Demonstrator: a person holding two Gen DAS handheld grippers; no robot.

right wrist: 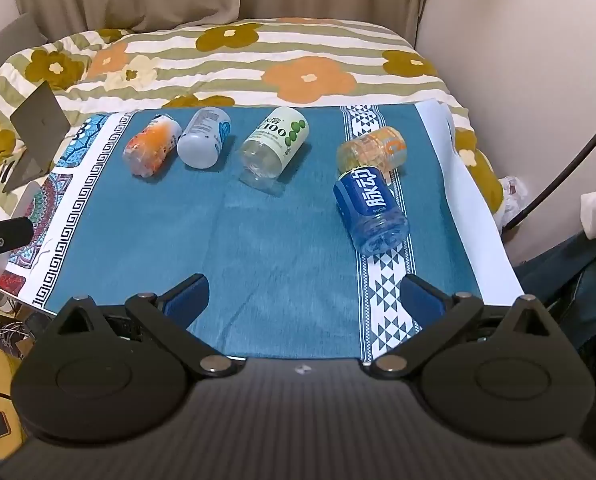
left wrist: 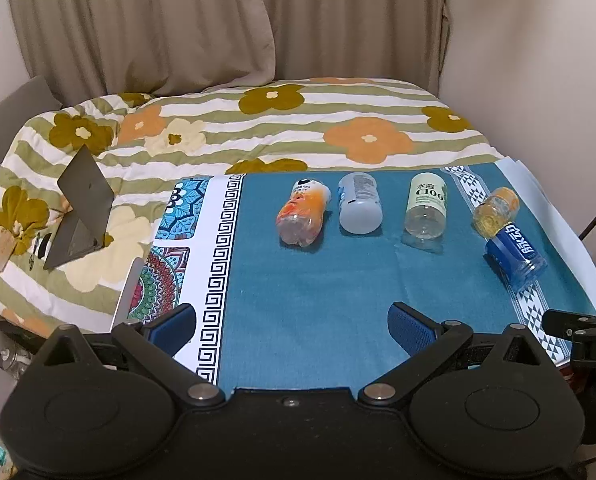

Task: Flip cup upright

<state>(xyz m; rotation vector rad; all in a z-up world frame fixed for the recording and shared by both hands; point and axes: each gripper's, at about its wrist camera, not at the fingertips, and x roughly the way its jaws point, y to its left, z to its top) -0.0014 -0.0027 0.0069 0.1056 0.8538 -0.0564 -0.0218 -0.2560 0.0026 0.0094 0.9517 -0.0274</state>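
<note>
Right wrist view: my right gripper (right wrist: 304,300) hovers above the teal cloth (right wrist: 281,240), jaws spread wide, holding nothing. Left wrist view: my left gripper (left wrist: 291,330) likewise gapes empty. Beyond lie five cups on their sides: blue cup (right wrist: 372,212) touching yellow cup (right wrist: 372,152), then green-label cup (right wrist: 273,148), white cup (right wrist: 203,138), orange cup (right wrist: 151,148).

I saw five cups lying on their sides on the table cloth (right wrist: 281,240): three in a back row, two touching at right, one (right wrist: 372,208) before the other (right wrist: 372,152). Bed (right wrist: 298,52) lay behind.
</note>
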